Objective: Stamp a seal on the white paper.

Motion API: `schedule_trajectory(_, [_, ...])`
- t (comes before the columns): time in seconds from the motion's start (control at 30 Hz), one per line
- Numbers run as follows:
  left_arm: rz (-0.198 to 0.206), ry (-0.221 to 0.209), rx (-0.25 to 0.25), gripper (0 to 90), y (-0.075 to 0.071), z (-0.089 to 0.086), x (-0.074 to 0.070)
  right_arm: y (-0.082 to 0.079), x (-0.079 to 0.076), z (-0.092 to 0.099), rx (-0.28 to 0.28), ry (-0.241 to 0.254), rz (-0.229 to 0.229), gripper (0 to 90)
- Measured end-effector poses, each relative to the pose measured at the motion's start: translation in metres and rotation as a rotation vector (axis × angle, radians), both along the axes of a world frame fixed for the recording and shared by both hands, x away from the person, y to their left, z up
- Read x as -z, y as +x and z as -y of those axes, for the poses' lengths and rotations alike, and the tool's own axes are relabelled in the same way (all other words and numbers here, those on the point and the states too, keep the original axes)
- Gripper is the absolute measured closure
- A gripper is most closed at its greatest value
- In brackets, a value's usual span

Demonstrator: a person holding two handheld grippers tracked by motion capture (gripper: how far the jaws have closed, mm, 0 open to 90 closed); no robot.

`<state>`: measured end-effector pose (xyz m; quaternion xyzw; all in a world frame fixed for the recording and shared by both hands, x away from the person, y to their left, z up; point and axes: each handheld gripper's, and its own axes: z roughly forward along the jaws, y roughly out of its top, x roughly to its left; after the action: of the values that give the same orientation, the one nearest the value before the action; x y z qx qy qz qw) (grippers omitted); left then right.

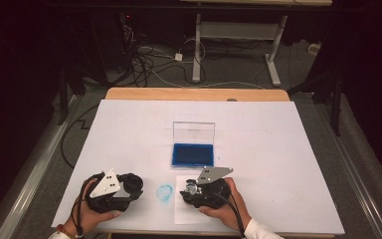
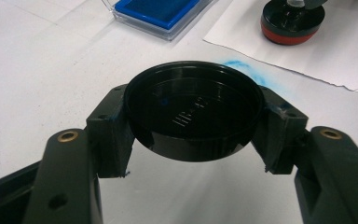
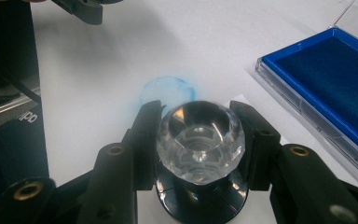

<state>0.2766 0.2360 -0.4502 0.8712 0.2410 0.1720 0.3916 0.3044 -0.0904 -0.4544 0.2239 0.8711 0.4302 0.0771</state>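
Observation:
My left gripper (image 2: 193,119) is shut on a round black cap (image 2: 193,100), held open side up just above the white table; in the high view it is at the front left (image 1: 132,185). My right gripper (image 3: 199,127) is shut on the clear faceted knob (image 3: 200,140) of a stamp, whose black base (image 3: 200,203) stands on a white paper sheet (image 2: 326,51). The stamp (image 2: 292,21) has a red band at its foot. A blue ink pad (image 1: 193,154) lies in its case at mid table, the clear lid (image 1: 194,132) standing up.
A round blue ink smudge (image 1: 165,192) marks the table between the two grippers, beside the paper's left edge. The white table cover (image 1: 258,129) stretches wide around the ink pad. Beyond the far edge are cables and a desk frame on the floor.

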Motion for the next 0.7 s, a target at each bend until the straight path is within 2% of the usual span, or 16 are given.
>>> schedule_trajectory(0.5, [-0.004, 0.000, 0.002, 36.6, -0.0005, 0.0000, 0.0004, -0.0004, 0.0021, 0.0032, 0.021, -0.025, -0.016, 57.0])
schedule_trajectory(0.7, [-0.006, 0.005, 0.007, 36.6, -0.0009, 0.0014, 0.0008, 0.0013, 0.0036, 0.0023, 0.022, -0.017, -0.028, 57.0])
